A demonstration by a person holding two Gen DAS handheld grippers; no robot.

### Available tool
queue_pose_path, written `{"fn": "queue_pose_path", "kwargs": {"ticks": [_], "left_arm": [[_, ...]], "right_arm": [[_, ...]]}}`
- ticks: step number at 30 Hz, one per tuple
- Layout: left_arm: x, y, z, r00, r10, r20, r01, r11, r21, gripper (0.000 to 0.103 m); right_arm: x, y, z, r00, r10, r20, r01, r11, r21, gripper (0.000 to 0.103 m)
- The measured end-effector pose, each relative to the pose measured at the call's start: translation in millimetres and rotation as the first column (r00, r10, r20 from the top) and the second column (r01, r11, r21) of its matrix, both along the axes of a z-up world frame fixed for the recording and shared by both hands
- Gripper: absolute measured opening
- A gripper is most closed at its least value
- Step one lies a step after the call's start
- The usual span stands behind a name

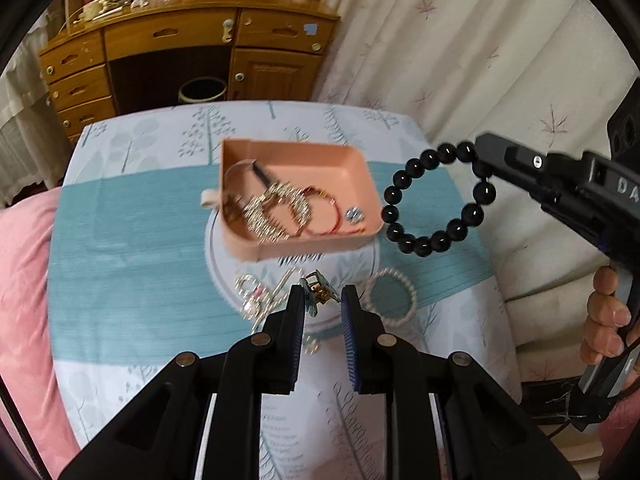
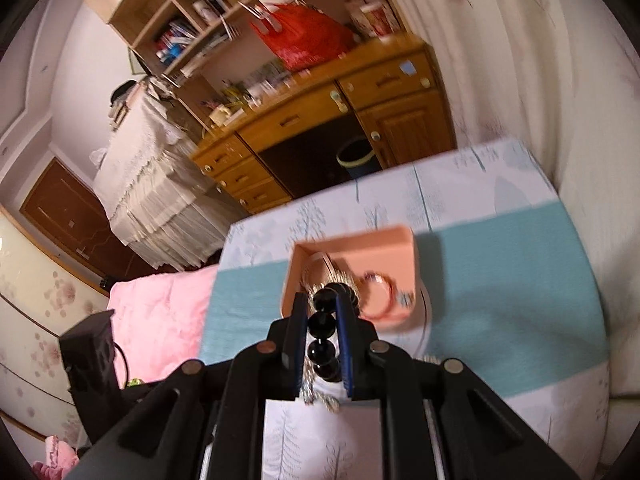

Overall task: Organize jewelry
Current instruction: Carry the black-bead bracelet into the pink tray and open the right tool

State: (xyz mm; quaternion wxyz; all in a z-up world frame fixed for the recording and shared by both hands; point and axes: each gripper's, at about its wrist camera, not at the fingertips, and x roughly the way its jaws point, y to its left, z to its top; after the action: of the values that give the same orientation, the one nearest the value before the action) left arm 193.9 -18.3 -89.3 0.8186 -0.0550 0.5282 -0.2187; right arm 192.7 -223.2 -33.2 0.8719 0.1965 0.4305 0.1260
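Note:
A pink tray sits on the blue and white patterned cloth and holds gold chains, a red cord bracelet and a small silver piece. My right gripper is shut on a black bead bracelet and holds it in the air just right of the tray; in the right wrist view the beads sit between the fingers above the tray. My left gripper is open and empty, low over a small hair clip. A pearl bracelet and a pearl chain lie on the cloth beside it.
A wooden desk with drawers and a bin stand beyond the table's far edge. A cream curtain hangs at the right. A pink quilt lies at the left.

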Motion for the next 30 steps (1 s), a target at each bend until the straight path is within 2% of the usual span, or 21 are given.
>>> {"fn": "queue_pose_path", "kwargs": {"ticks": [5, 6, 7, 8, 11, 16, 17, 18, 19, 21, 24, 29, 30], "left_arm": [[24, -13, 2, 0.999, -0.001, 0.039, 0.003, 0.999, -0.046, 0.016], [29, -15, 1, 0.999, 0.002, 0.044, 0.000, 0.999, -0.053, 0.016], [34, -17, 0, 0.999, 0.006, 0.048, -0.003, 0.998, -0.062, 0.016], [40, -18, -2, 0.999, 0.014, 0.050, -0.010, 0.997, -0.072, 0.016], [57, -23, -8, 0.998, 0.030, 0.052, -0.026, 0.996, -0.088, 0.016], [74, -26, -17, 0.998, 0.052, 0.036, -0.048, 0.994, -0.098, 0.018], [77, -27, -20, 0.999, 0.052, 0.014, -0.050, 0.994, -0.093, 0.020], [80, -28, -22, 0.998, 0.055, -0.010, -0.055, 0.995, -0.087, 0.032], [82, -29, -24, 0.998, 0.057, -0.027, -0.059, 0.995, -0.084, 0.052], [82, -29, -27, 0.997, 0.067, -0.041, -0.070, 0.994, -0.089, 0.068], [77, -26, -28, 0.996, 0.076, -0.052, -0.080, 0.993, -0.082, 0.070], [71, -18, -28, 0.989, 0.131, -0.073, -0.132, 0.991, -0.004, 0.073], [70, -15, -28, 0.987, 0.147, -0.070, -0.146, 0.989, 0.012, 0.077]], "right_arm": [[18, 2, 13, 0.997, 0.034, 0.070, -0.032, 0.999, -0.029, 0.014], [22, 2, 14, 0.996, 0.037, 0.081, -0.034, 0.999, -0.040, 0.013], [26, 2, 15, 0.995, 0.044, 0.093, -0.040, 0.998, -0.045, 0.006], [31, 1, 16, 0.993, 0.050, 0.103, -0.045, 0.998, -0.049, 0.006], [41, 0, 16, 0.992, 0.055, 0.113, -0.047, 0.996, -0.070, 0.006], [56, 1, 7, 0.993, 0.084, 0.082, -0.075, 0.992, -0.101, 0.006], [57, 1, 5, 0.993, 0.088, 0.075, -0.080, 0.992, -0.102, 0.006], [58, 2, 1, 0.994, 0.092, 0.061, -0.086, 0.991, -0.102, 0.006], [58, 2, -1, 0.995, 0.093, 0.046, -0.088, 0.991, -0.102, 0.006], [59, 0, -6, 0.996, 0.083, 0.020, -0.081, 0.992, -0.096, 0.006], [59, -7, -12, 0.998, 0.067, -0.015, -0.068, 0.996, -0.066, 0.006], [55, -20, -14, 0.998, 0.039, -0.054, -0.042, 0.998, -0.051, 0.007], [54, -22, -13, 0.998, 0.037, -0.060, -0.040, 0.998, -0.053, 0.007]]}}
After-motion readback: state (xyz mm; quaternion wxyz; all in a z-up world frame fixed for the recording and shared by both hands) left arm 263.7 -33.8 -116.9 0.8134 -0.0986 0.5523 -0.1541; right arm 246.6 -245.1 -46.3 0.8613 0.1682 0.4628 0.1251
